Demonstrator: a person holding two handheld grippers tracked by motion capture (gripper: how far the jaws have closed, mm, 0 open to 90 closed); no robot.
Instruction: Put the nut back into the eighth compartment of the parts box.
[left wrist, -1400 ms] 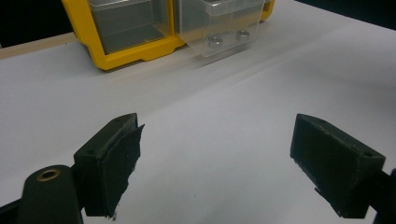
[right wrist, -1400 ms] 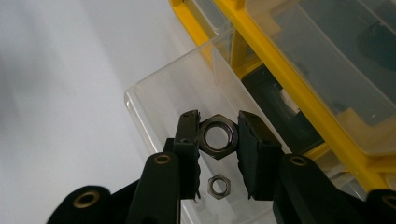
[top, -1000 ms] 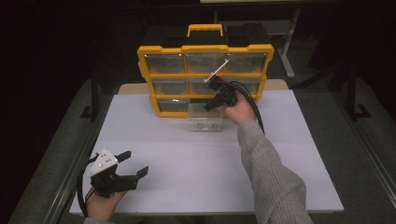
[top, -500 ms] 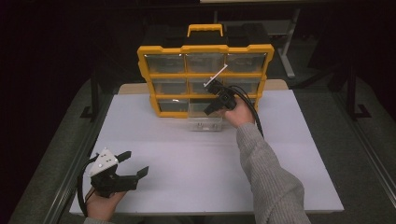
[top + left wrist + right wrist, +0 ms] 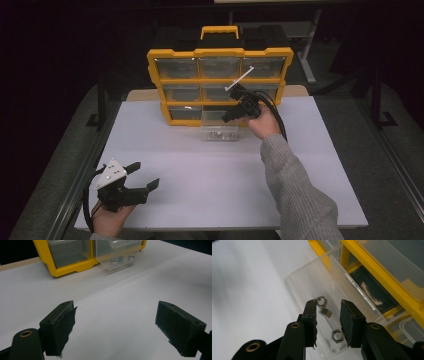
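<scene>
Above clear drawer (image 5: 312, 287), right hand-held gripper (image 5: 328, 315) parted; nuts (image 5: 337, 335) seemingly inside.

A grey floor (image 5: 385, 165) lies either side of the white table (image 5: 210, 165), with dark metal frames (image 5: 377, 100) behind.

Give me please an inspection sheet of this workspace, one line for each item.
Surface: white table top, bare in the middle.
Job's things: yellow organizer upright at the far edge; clear bin pulled out in front, three metal nuts inside.
Clutter: nothing seen.
Grippers: left gripper open, low at the near left; right gripper part open over the bin, gripping nothing.
Cables: black cable loops by the right hand.
Surroundings: dark; grey floor.
</scene>
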